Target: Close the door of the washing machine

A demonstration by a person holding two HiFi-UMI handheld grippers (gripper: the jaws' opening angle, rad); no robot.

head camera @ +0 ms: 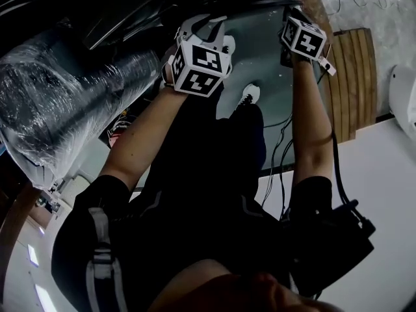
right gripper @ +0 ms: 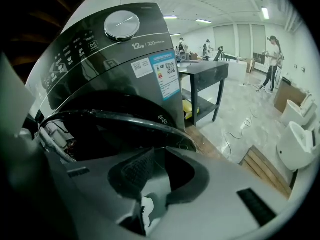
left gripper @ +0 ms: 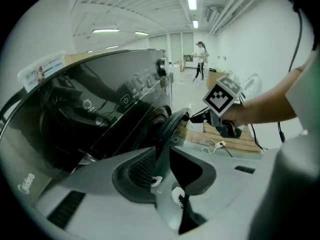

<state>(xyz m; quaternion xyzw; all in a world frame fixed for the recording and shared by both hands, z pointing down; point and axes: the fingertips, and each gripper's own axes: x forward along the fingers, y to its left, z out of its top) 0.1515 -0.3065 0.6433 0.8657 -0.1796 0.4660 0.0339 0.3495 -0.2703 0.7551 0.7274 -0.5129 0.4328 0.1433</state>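
Note:
The dark washing machine (left gripper: 100, 114) (right gripper: 100, 59) stands with its round door (head camera: 260, 57) (left gripper: 170, 126) (right gripper: 125, 118) swung open. My left gripper (head camera: 205, 25) (left gripper: 162, 166) is at the door's rim; in the left gripper view the rim runs edge-on down between the close-set pads. My right gripper (head camera: 292, 12) (left gripper: 197, 116) (right gripper: 156, 169) reaches the same rim further round, its tips at the black edge. The right gripper view leaves unclear whether its pads press on the rim. Both marker cubes hide the fingertips in the head view.
A wooden pallet (head camera: 354, 83) (left gripper: 235, 139) lies on the floor beside the machine, with cables (head camera: 279, 148) trailing near it. A plastic-wrapped bulk (head camera: 65, 109) sits at the left. A black table (right gripper: 205, 71), white fixtures (right gripper: 295, 144) and people (right gripper: 274, 54) are further off.

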